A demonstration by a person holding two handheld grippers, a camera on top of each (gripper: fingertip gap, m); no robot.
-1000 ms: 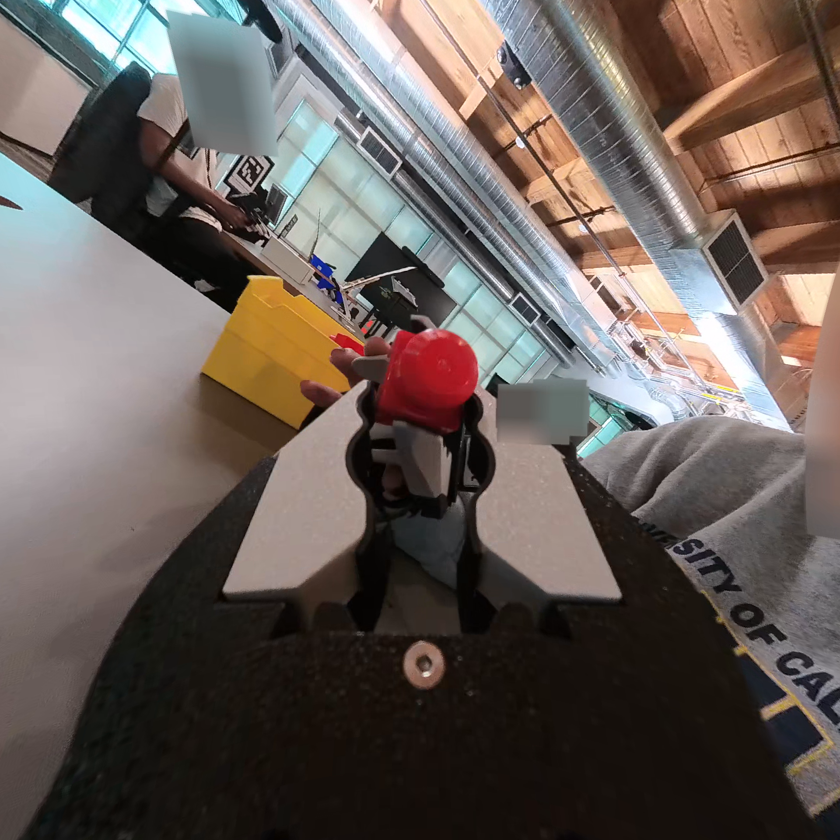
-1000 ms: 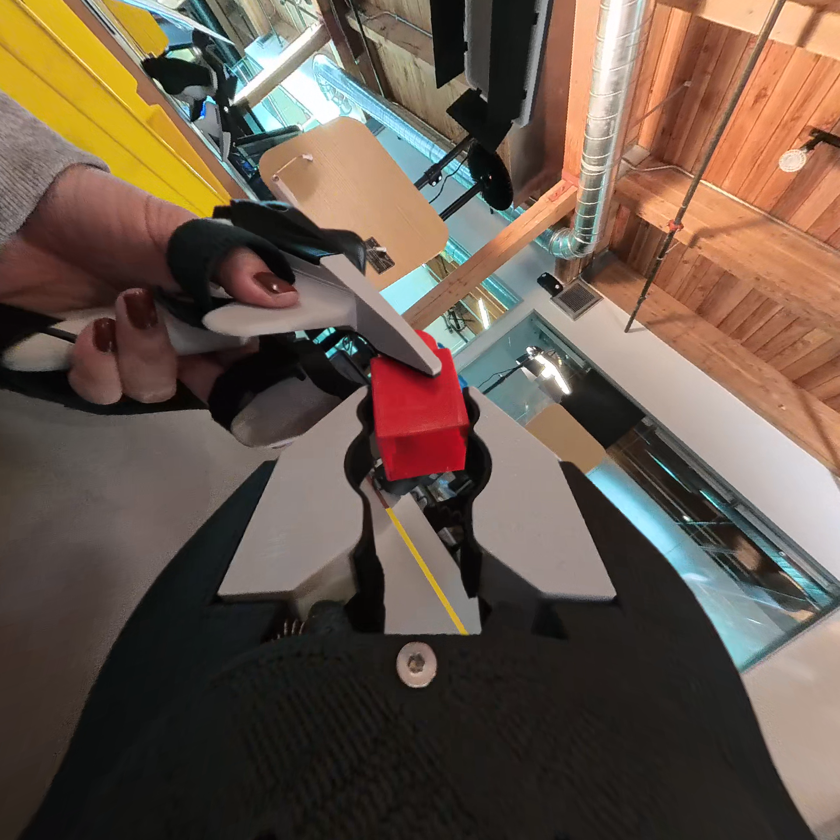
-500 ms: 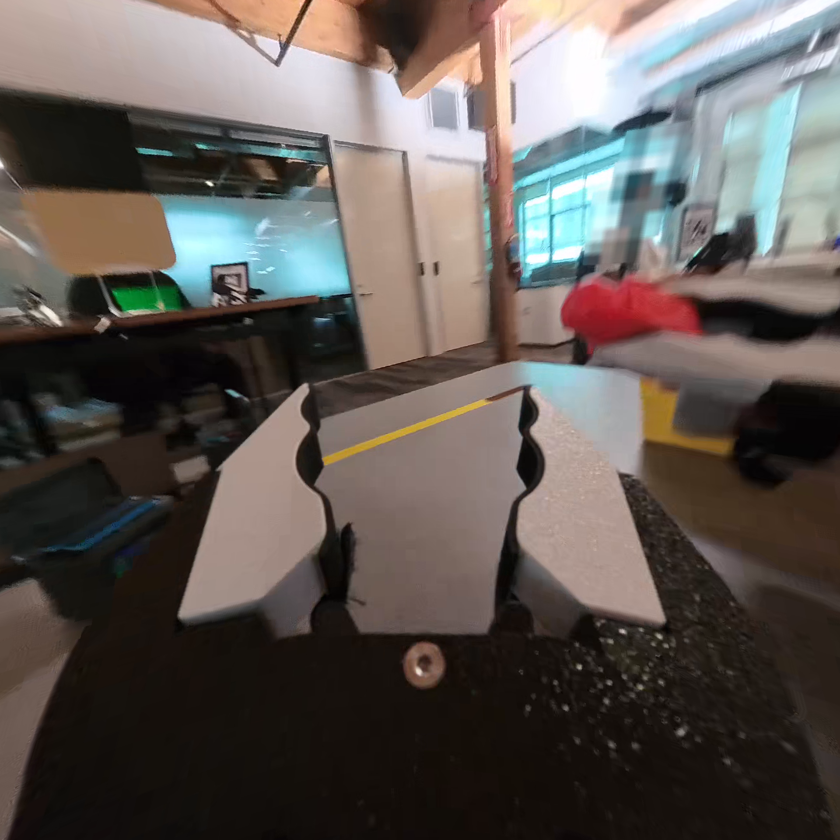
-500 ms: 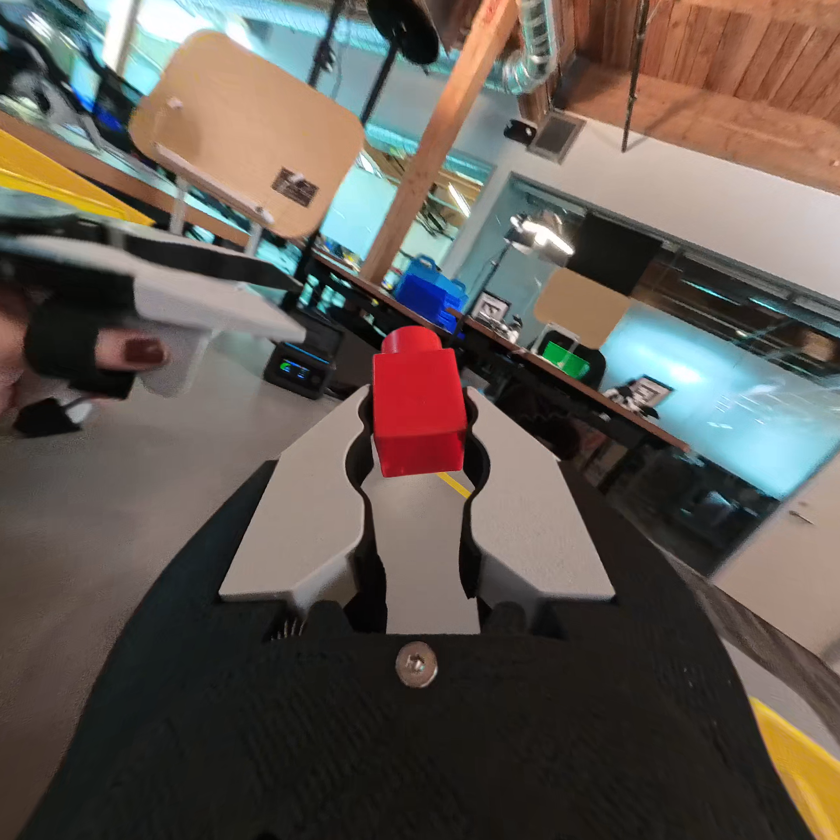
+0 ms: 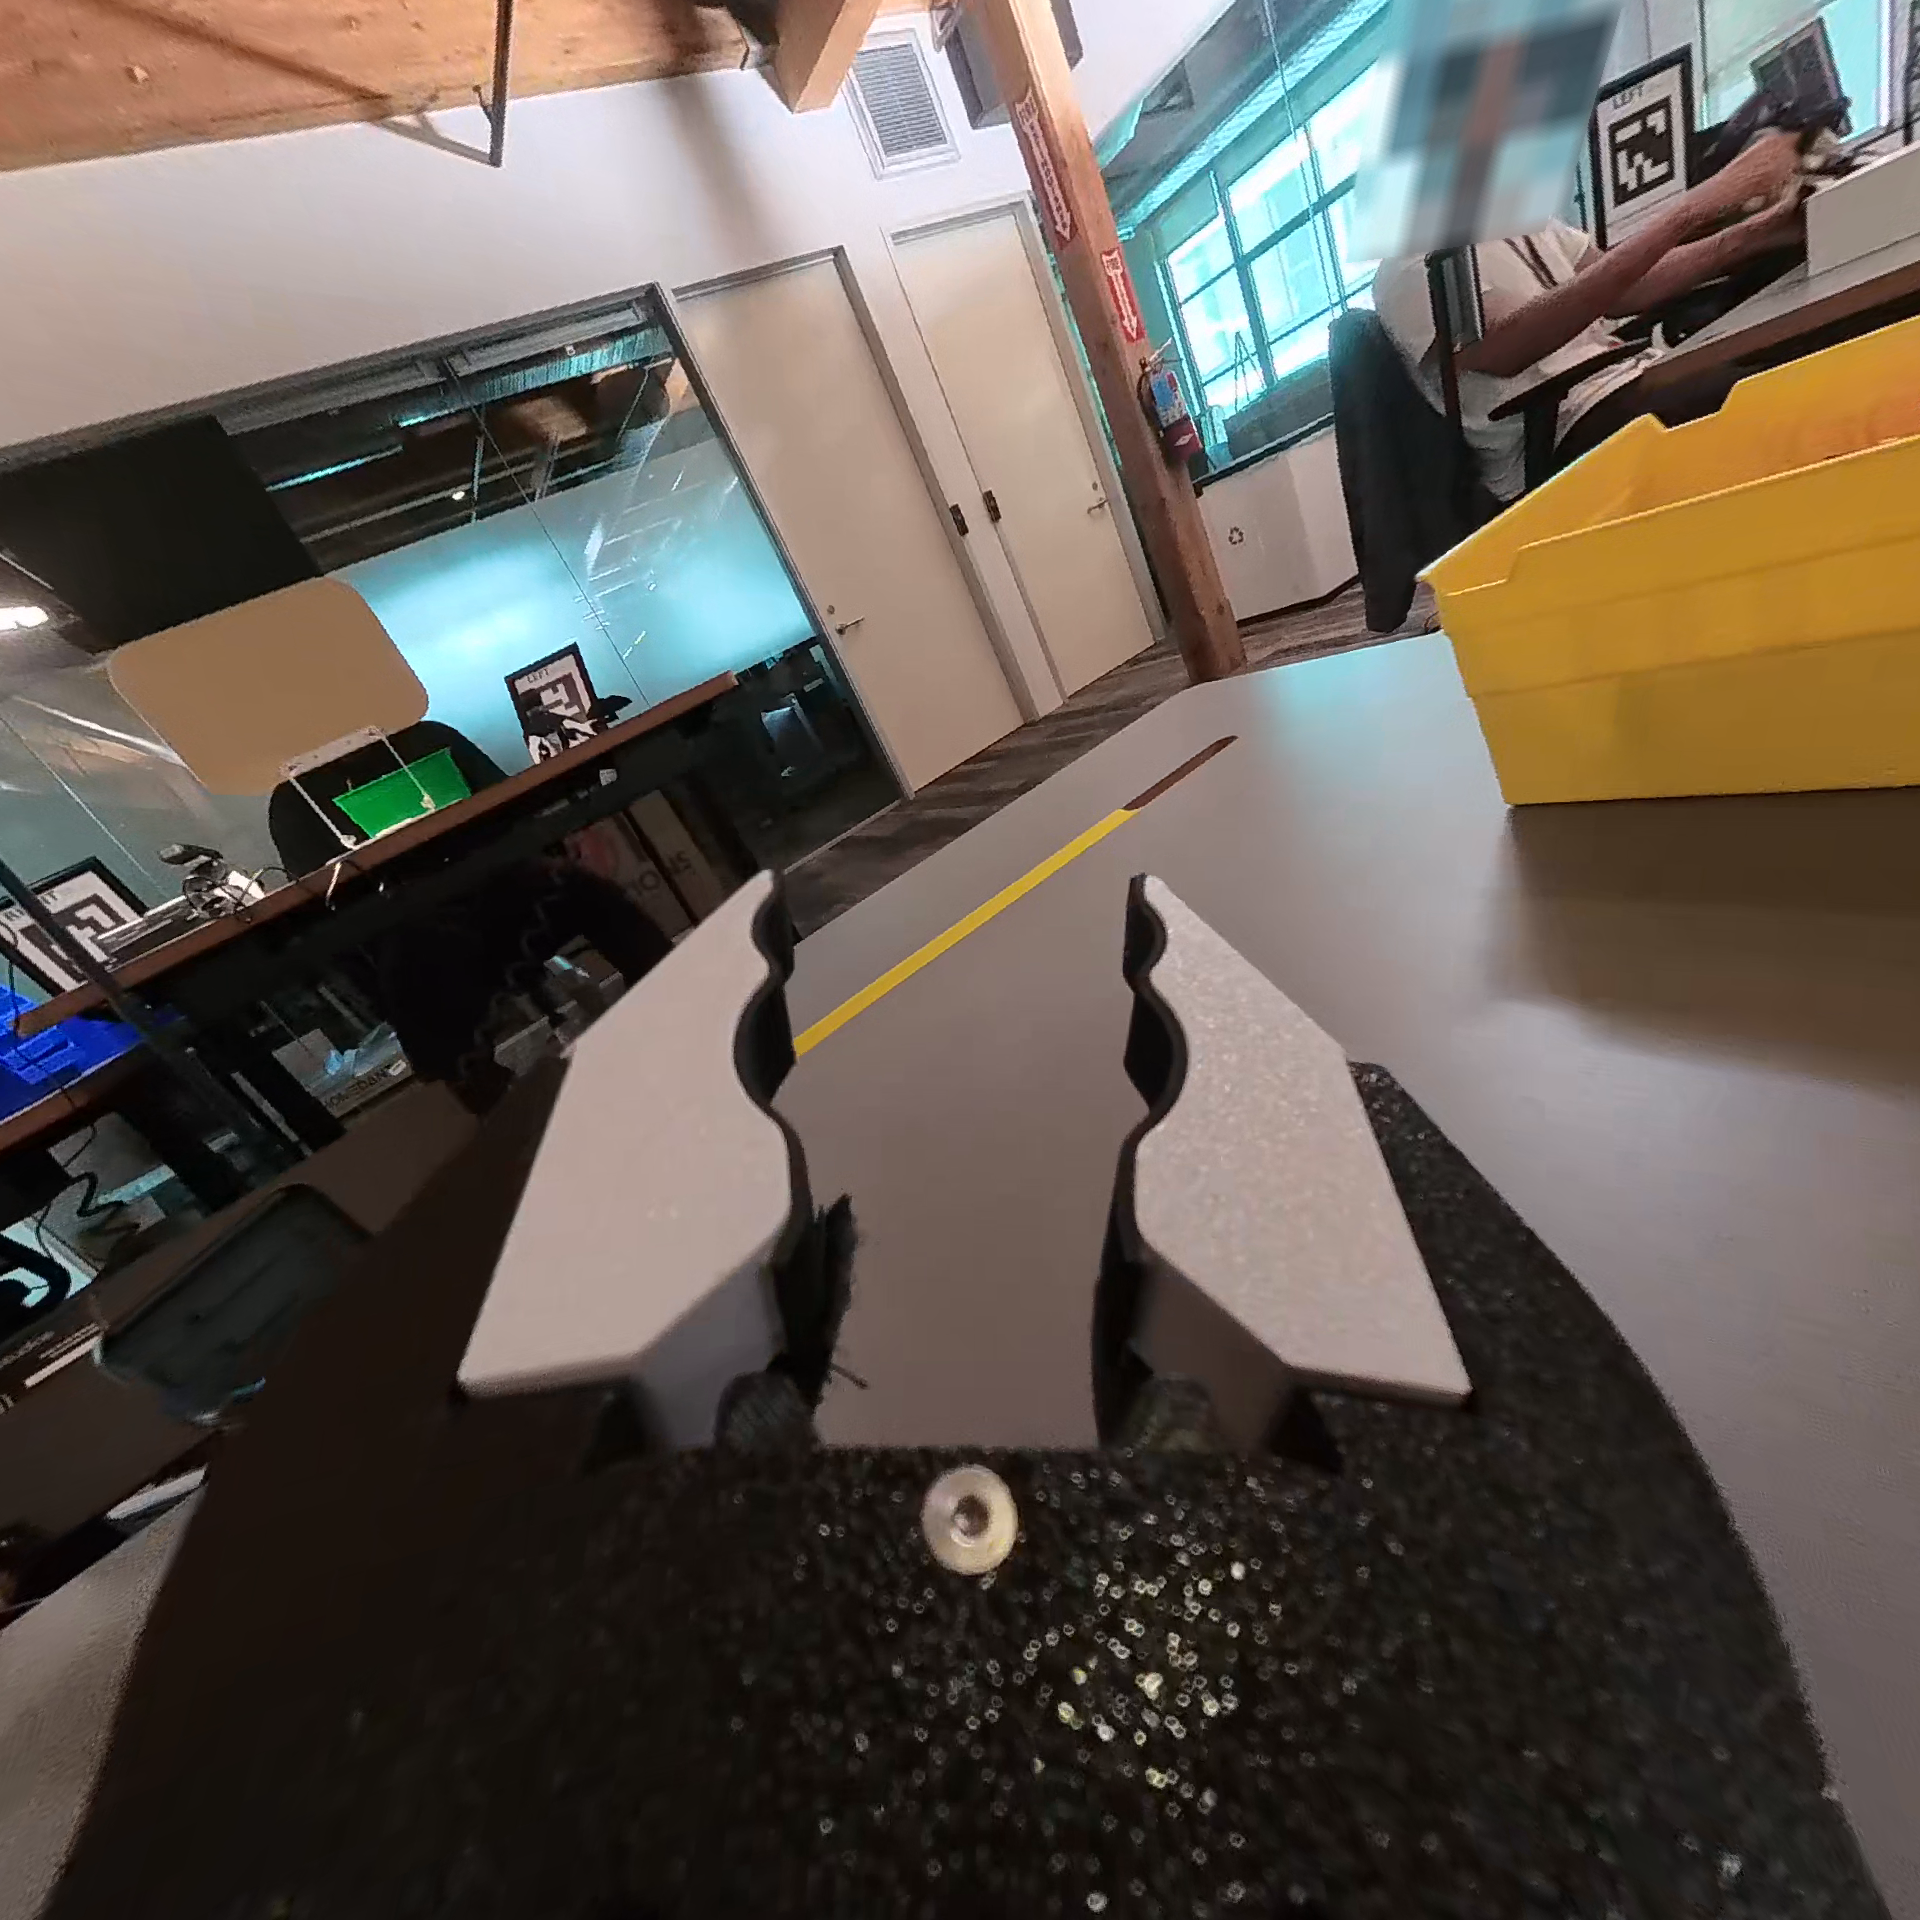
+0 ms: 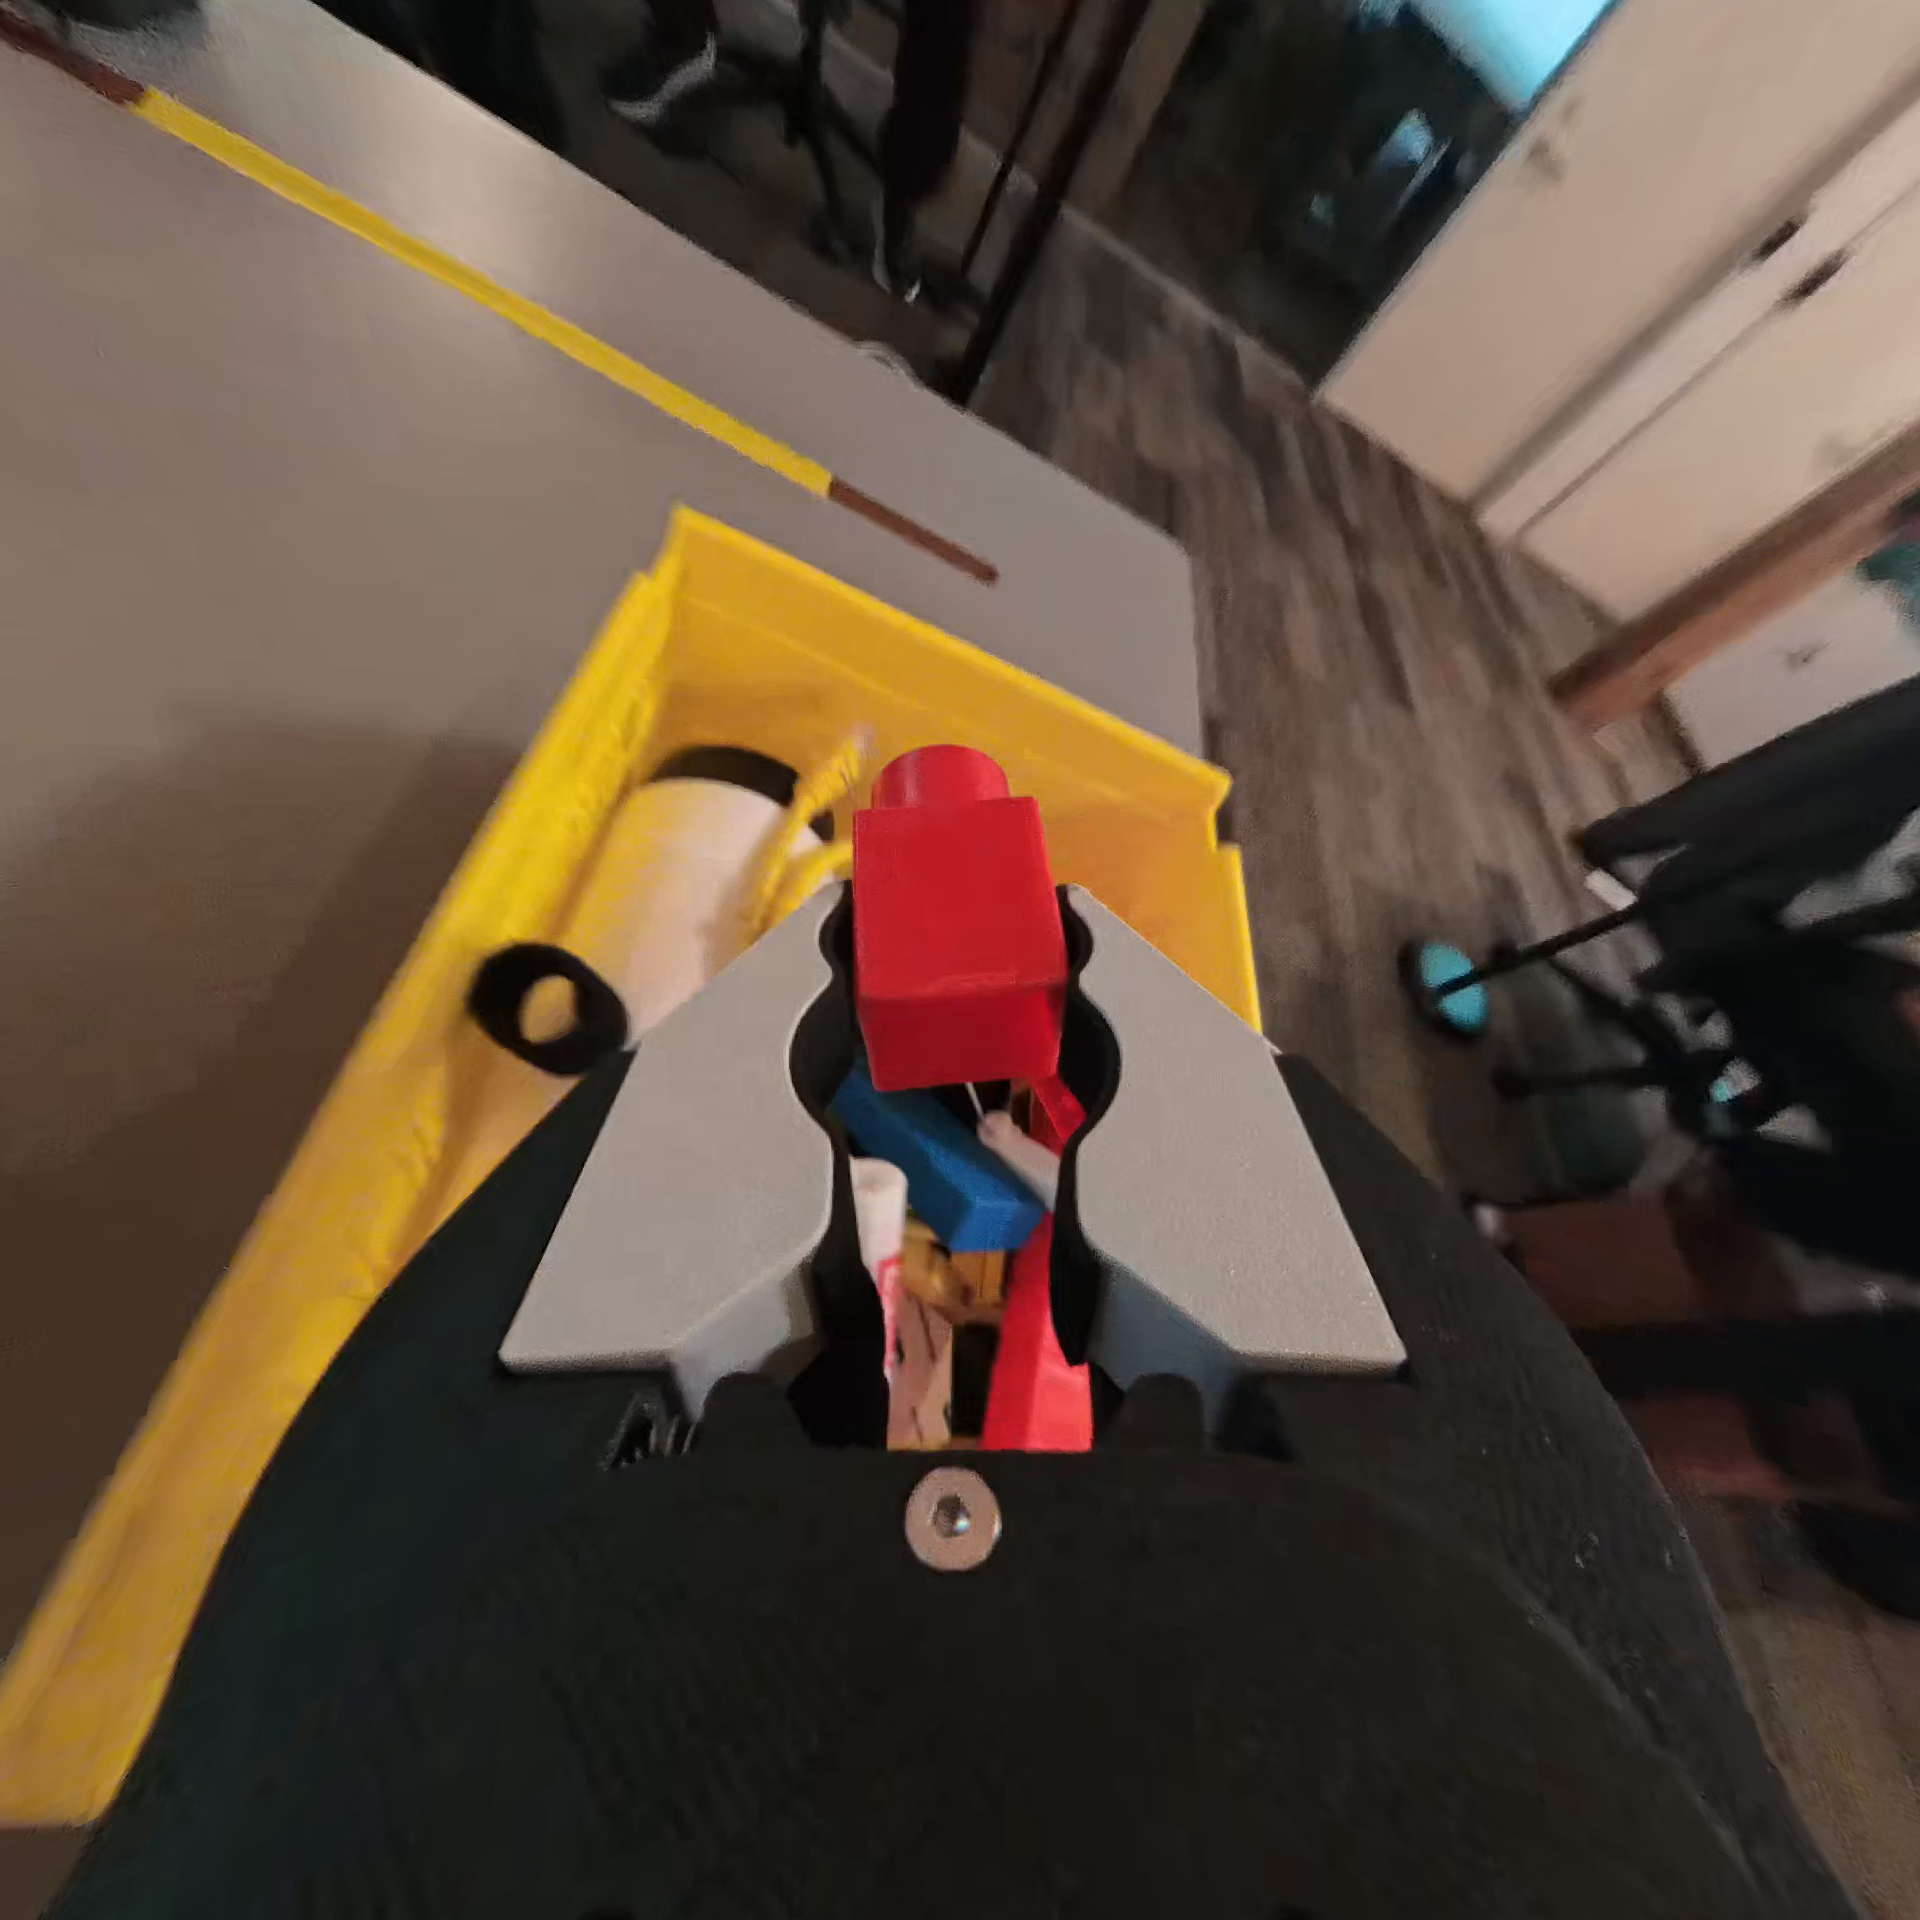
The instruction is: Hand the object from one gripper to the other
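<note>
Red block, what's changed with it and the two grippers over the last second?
The left gripper let go of the red block and drew away; it now points open and empty over the grey table. The right gripper swung down over the yellow bin. Unchanged: the right fingers stay clamped on the block.

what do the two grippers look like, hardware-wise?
Both look identical. The left gripper has two flat light-grey fingers with wavy, scalloped black inner edges, on a coarse, speckled black body with one silver screw at centre. The right gripper has the same grey fingers, black body and screw. No cables, markings or sleeves show in either view.
</note>
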